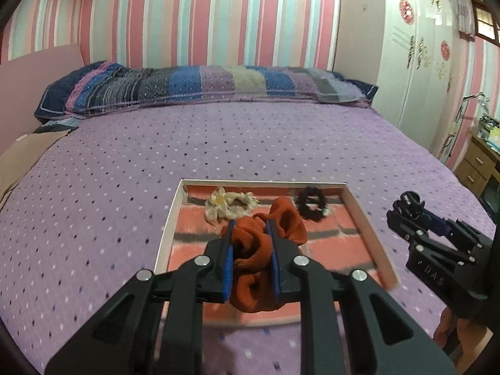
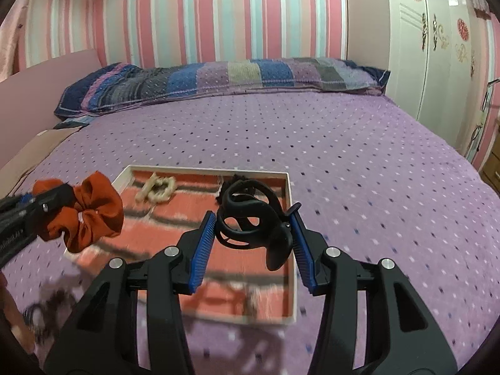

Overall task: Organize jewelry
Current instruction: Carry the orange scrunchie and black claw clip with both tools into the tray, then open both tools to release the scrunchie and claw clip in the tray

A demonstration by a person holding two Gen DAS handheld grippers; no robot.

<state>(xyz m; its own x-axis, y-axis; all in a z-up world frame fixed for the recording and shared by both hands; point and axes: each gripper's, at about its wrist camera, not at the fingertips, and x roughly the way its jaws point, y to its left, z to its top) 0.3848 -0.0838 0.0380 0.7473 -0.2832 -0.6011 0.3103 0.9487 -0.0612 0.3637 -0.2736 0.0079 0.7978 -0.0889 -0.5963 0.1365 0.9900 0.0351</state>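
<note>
The soft, light rust-orange fabric scrunchie (image 1: 265,243) is held bunched in the left tool (image 1: 251,228) and the rigid black plastic claw clip (image 2: 250,222) in the right tool (image 2: 253,218), above the white-rimmed tray (image 1: 372,228).

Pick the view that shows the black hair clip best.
Right wrist: the clip sits large and central between the right tongs, its curved teeth visible. In the left wrist view it is only a small dark shape at those tongs' tip, near the edge.
</note>
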